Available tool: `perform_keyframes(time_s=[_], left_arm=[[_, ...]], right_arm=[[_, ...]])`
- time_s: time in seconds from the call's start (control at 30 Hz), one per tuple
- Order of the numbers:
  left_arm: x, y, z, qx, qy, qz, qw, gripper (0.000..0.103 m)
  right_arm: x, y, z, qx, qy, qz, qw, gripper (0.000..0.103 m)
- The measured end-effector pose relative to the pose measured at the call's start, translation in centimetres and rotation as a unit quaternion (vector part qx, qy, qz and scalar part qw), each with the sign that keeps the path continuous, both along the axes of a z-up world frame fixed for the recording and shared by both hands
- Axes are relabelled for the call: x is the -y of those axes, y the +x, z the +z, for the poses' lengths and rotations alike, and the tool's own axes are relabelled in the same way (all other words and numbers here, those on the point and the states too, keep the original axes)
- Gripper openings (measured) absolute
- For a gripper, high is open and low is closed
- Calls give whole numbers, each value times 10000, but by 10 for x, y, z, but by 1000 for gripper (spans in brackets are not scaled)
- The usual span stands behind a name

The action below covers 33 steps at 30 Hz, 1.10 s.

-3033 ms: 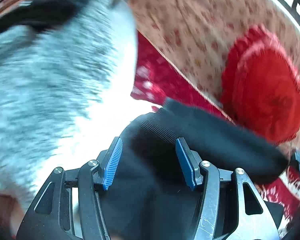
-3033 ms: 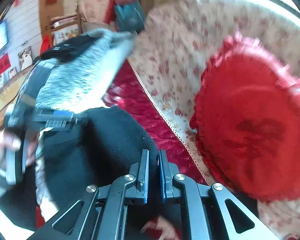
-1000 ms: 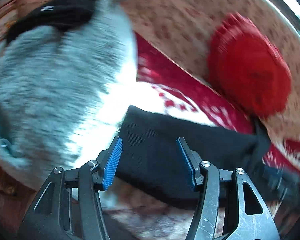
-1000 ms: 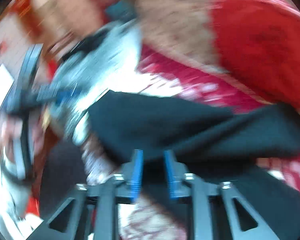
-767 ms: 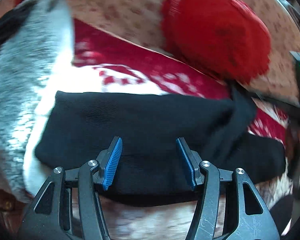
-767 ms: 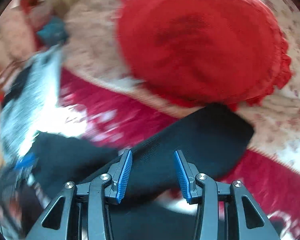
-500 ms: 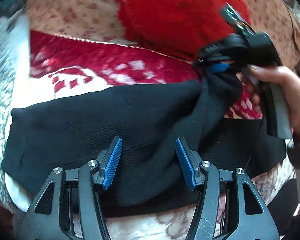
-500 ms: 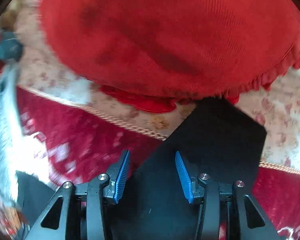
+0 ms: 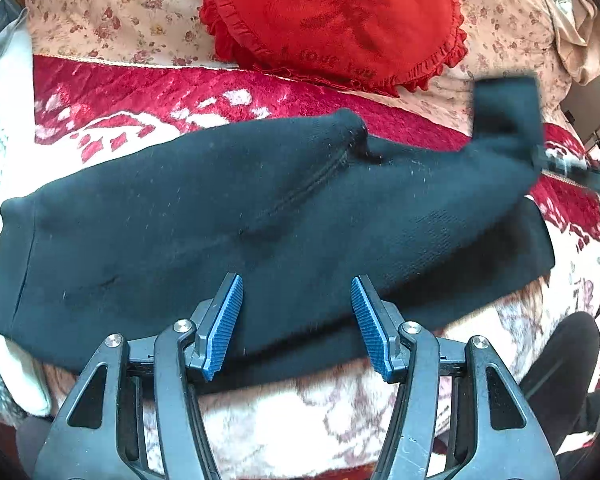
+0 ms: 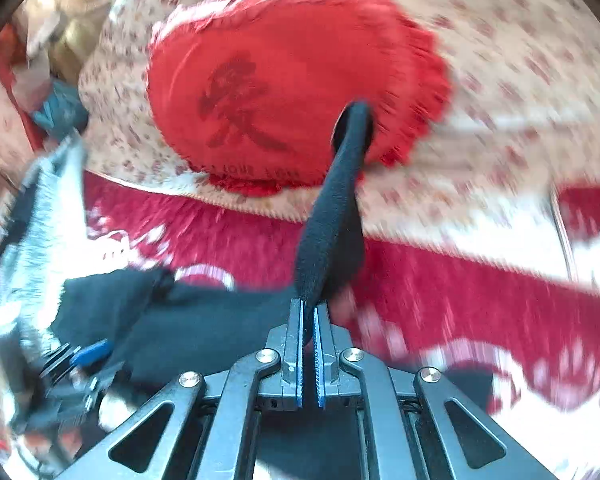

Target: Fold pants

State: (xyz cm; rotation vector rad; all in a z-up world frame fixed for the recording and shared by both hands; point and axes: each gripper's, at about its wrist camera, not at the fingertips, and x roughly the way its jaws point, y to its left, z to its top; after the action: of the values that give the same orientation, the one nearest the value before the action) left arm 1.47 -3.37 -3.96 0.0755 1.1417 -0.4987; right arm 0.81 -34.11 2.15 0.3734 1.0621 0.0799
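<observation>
Floral fabric covers the couch back, and a red and white plush blanket lies over the seat below it. Leaning on the floral fabric is a red heart-shaped cushion with a frilled edge. Across the blanket stretch the black pants, laid long from left to right in the left wrist view, with a seam running along the upper layer. One end of them is lifted at the right, blurred. A grey fleecy garment sits at the left edge of the seat. The left gripper hovers over the near edge of the pants with its blue pads spread apart and nothing pressed between them. The right gripper has just clamped down, and a strip of the pants stands up from between its closed pads.
</observation>
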Motion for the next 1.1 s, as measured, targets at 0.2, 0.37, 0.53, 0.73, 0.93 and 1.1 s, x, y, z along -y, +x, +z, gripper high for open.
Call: perform_keyframes(time_s=[0.2,0.37,0.53,0.73,0.93,1.1], left_arm=[[-5,-11,5,-151,-232,132,9995,56],[-20,-21,11,-152,-373,317,9987,56],[-42,-27,-1,-584,-1004,867,9894,59],[-32,-29,-6,-868,-1546,1253,9762,59],[2,-26,-3,-1181,-1953,1100,9674,59],[17,-18,-17,-1661,-2176,1356,9522,59]], right_arm=[[14,-51,-60,-543,707,-452,9950,8],[28,-66,-69,-163,1518,-1058,9826,36],[26,-69,-76,49,1966,-1336,9713,38],[33,-65,-82,289,2402,-1656,9560,38],[46,-71,-87,292,2569,-1771,9496,38],[50,-73,-93,356,2781,-1796,9429,38]])
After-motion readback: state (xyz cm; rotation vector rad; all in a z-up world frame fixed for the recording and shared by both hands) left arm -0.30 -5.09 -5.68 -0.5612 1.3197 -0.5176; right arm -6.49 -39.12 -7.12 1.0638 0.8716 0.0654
